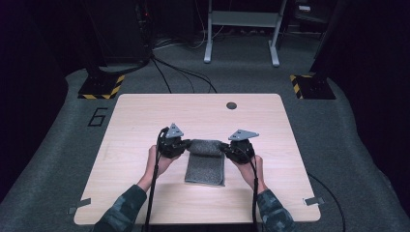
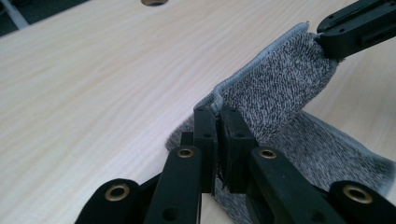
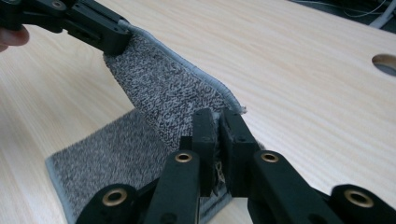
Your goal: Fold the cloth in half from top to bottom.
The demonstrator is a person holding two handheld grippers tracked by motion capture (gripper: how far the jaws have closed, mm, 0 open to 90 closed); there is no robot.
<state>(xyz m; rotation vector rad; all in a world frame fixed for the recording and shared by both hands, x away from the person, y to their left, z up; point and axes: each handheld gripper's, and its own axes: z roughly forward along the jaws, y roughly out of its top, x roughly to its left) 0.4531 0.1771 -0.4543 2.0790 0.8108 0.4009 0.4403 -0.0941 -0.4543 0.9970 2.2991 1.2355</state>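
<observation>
- The left gripper point(image 2: 217, 116) has its two black jaws pressed nearly together, pinching one corner of the grey towel point(image 2: 280, 88) along its lighter stitched hem; only the thin cloth sits between the pads.
- The right gripper point(image 3: 219, 119) pinches the same way: jaws almost closed, clamped on the opposite corner of that hemmed edge.
- In the left gripper view the right gripper point(image 2: 357, 25) shows at the upper right, biting the far end of the raised edge; in the right gripper view the left gripper point(image 3: 100, 32) shows at the upper left, doing likewise.
- In the high view the left gripper point(image 1: 186, 145) and the right gripper point(image 1: 226, 148) face each other across the towel's far edge, each with a grey three-cornered plate on top.
- The left hand point(image 1: 157, 162) and the right hand point(image 1: 254, 169) grip the tools from behind; camouflage-patterned sleeves enter from the bottom, and cables trail back along the forearms.
- The grey towel point(image 1: 205, 162) lies near the middle of the wooden table point(image 1: 145, 121). Its far edge is lifted off the table between the two grippers and hangs stretched, while the near part rests flat on the wood.
- A round hole point(image 1: 231, 105) sits in the tabletop near the far edge, well apart from the towel.
</observation>
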